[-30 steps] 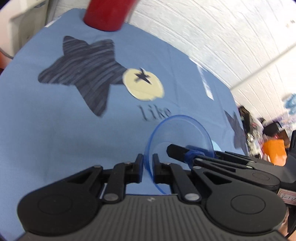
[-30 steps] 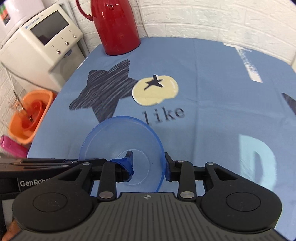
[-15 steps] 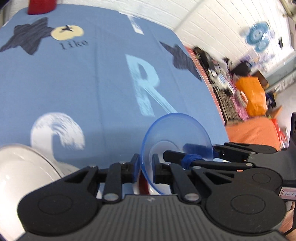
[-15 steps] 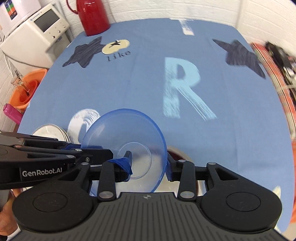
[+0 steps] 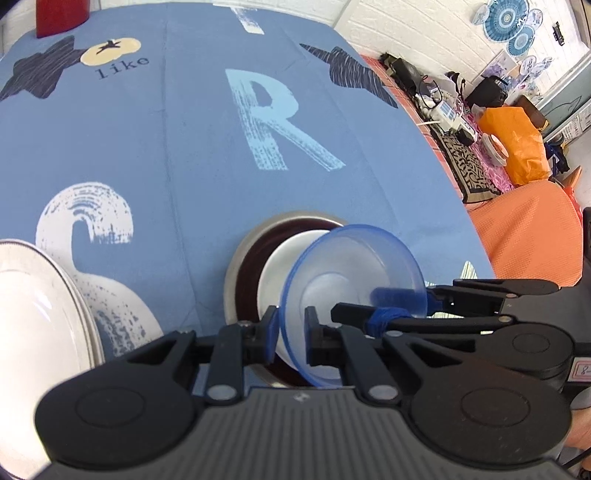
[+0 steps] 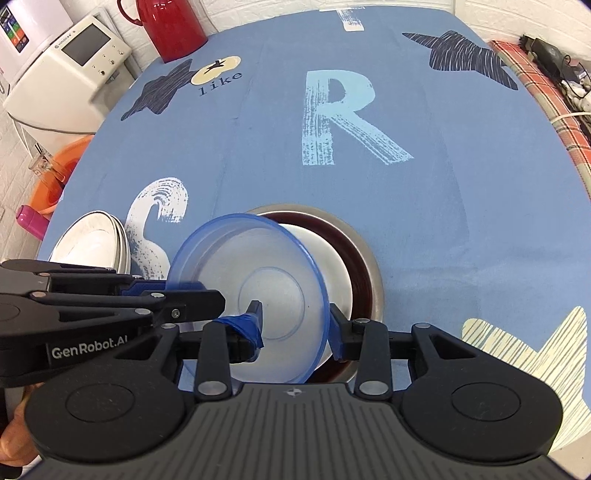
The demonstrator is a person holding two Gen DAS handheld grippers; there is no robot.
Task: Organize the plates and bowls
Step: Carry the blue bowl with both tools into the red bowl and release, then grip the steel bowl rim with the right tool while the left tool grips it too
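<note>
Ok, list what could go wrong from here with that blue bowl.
1. Both grippers, left and right, pinch the tilted blue bowl by its thin rim; it may slip or flex.
2. It hangs off-centre over the stacked bowls, so it may land crooked.

Translucent blue bowl [image 6: 273,295], white plate [image 6: 321,254] on dark maroon plate [image 6: 354,266], blue tablecloth [image 6: 258,155] printed with dark striped stars, red jug [image 6: 173,26]

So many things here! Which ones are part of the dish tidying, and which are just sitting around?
Part of the job:
blue bowl, held by both grippers
stack of dishes beneath it
white plates at the left

Just lying about:
red jug
white appliance
orange tub
orange bag
</note>
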